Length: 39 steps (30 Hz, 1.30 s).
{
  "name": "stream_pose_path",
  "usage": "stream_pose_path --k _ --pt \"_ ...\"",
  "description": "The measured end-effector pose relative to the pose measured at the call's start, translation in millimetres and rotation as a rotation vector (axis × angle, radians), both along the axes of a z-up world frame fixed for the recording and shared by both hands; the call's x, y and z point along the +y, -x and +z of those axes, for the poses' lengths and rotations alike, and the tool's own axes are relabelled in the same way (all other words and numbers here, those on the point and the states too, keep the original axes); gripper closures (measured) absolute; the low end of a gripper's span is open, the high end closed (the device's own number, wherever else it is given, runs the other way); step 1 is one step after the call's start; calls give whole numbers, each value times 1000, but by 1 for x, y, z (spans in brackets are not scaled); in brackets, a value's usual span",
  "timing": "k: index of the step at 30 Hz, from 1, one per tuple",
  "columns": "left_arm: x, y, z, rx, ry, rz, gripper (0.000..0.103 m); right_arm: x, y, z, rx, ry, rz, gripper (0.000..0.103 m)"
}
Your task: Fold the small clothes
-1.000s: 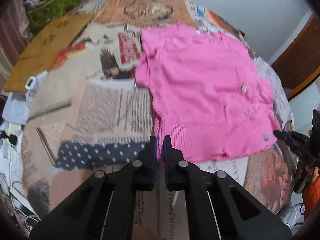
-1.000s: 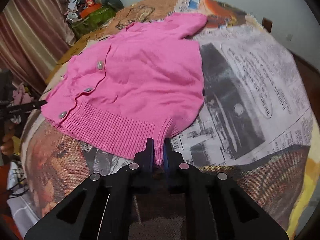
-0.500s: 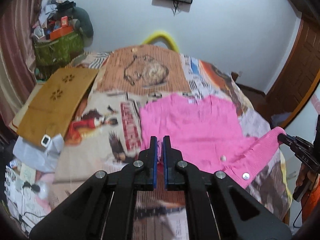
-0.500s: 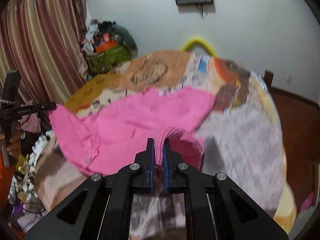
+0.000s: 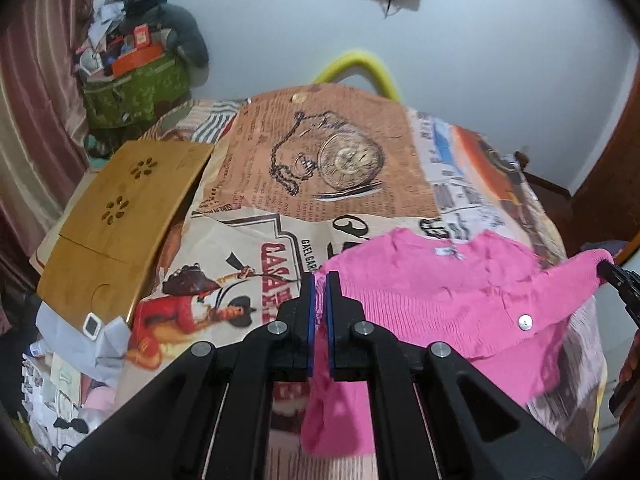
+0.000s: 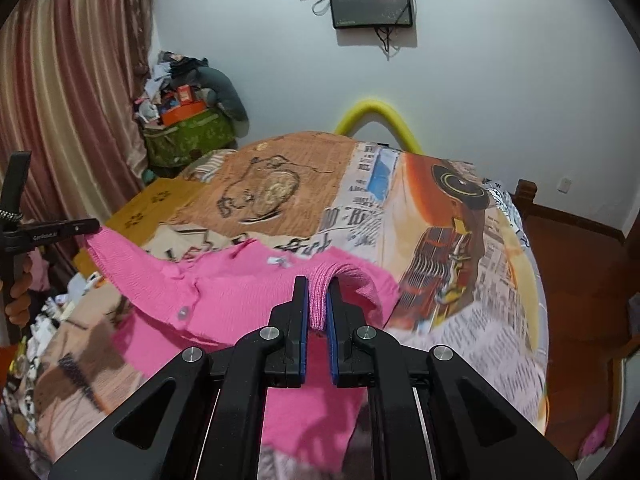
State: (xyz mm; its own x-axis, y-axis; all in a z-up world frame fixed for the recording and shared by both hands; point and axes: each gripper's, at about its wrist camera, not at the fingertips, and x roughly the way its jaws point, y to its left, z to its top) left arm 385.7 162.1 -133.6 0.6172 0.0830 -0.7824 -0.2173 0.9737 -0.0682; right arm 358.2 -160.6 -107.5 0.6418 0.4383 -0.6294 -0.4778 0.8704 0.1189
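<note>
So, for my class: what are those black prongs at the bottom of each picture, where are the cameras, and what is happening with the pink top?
A person holds a hand-held gripper in each hand; no robot is present. Each gripper carries a camera looking along its two black fingers. In one picture the left gripper pinches an edge of the pink cardigan; in the other the right gripper pinches its ribbed hem. Both are shut on it, raising that edge above the printed bedspread. A wooden board lies alongside.
</note>
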Motion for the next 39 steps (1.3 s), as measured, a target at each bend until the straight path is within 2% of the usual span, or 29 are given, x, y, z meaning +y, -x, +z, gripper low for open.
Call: stream_pose_path --k 4,8,10,14,18,21,23,29,31,34,36,39 --pt "7 -35 -20 31 -26 17 99 8 -38 -18 30 29 -16 96" --pt "13 -74 -47 82 -96 34 99 14 -67 -38 58 86 -28 96" --pt "19 -87 -61 113 -99 52 99 14 -82 -52 86 103 -38 96" --pt "31 -108 -88 152 -91 86 99 13 -99 -76 123 145 -54 96" --pt "31 -123 -104 192 -125 88 99 9 -107 -78 107 152 -74 94" --pt "23 -126 -99 184 -117 62 98 4 -109 -67 92 148 -100 88" --pt "17 -121 -90 159 -129 59 97 -3 -106 -54 64 140 -121 87" --pt "-5 -98 -74 141 -116 -24 87 -9 -80 -33 50 109 -59 84" --pt "-15 -89 -80 165 -111 -71 84 -4 -70 -35 56 112 -19 81" --pt "-30 -80 -96 203 -146 -125 79 12 -56 -49 65 161 54 75" --pt "-40 -80 -112 236 -165 -160 78 25 -52 -63 90 191 96 74" --pt "-57 -92 -134 287 -150 -214 78 42 -59 -83 147 212 130 74"
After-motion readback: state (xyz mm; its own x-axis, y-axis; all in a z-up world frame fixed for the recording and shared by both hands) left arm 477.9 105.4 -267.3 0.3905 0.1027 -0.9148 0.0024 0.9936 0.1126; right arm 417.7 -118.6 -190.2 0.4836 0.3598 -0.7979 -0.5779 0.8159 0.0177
